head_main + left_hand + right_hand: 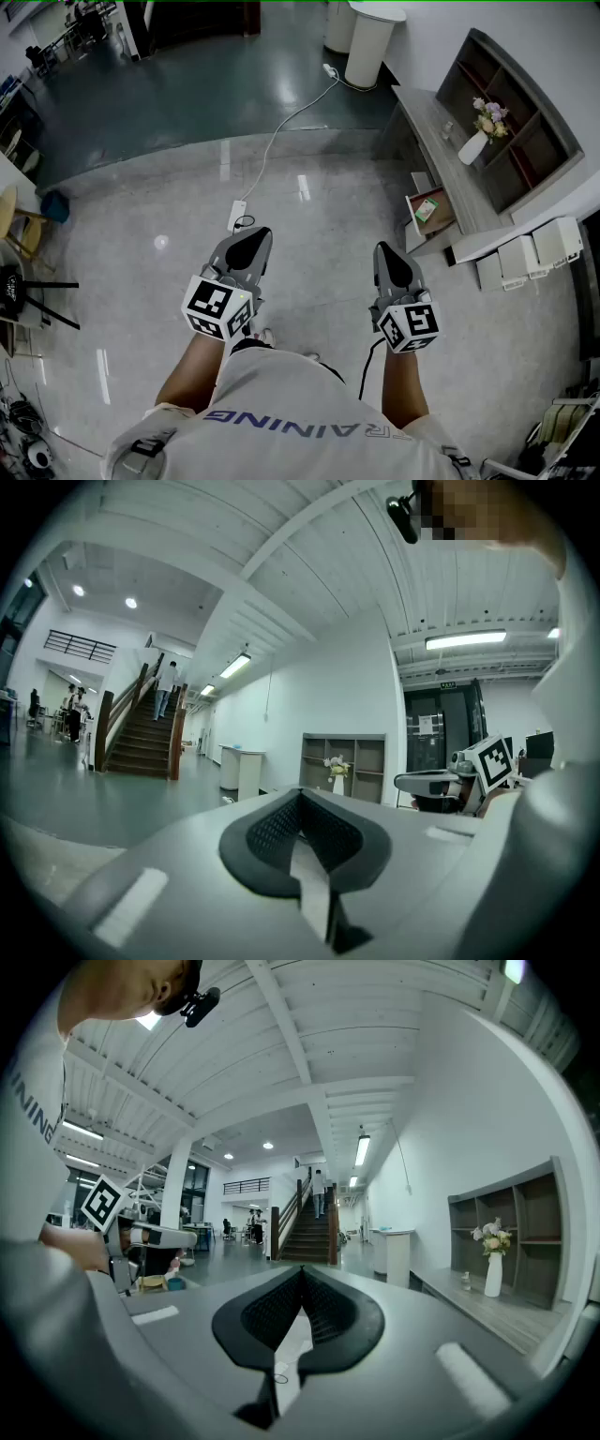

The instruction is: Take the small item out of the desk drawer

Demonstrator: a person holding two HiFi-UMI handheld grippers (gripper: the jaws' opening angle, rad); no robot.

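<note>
Drawer ajar; left gripper, right gripper level.

— We see bright, even white light here, coming from the ceiling strip lights.
— On the head view we catch their glare as pale streaks on the glossy floor; the top left corner is dimmer.
— In both gripper views we see walls bowing toward a black round rim.
— And the left gripper looks soft up close, while the staircase is crisp.

Glossy grey floor, white wall, staircase, shelf unit.
</note>
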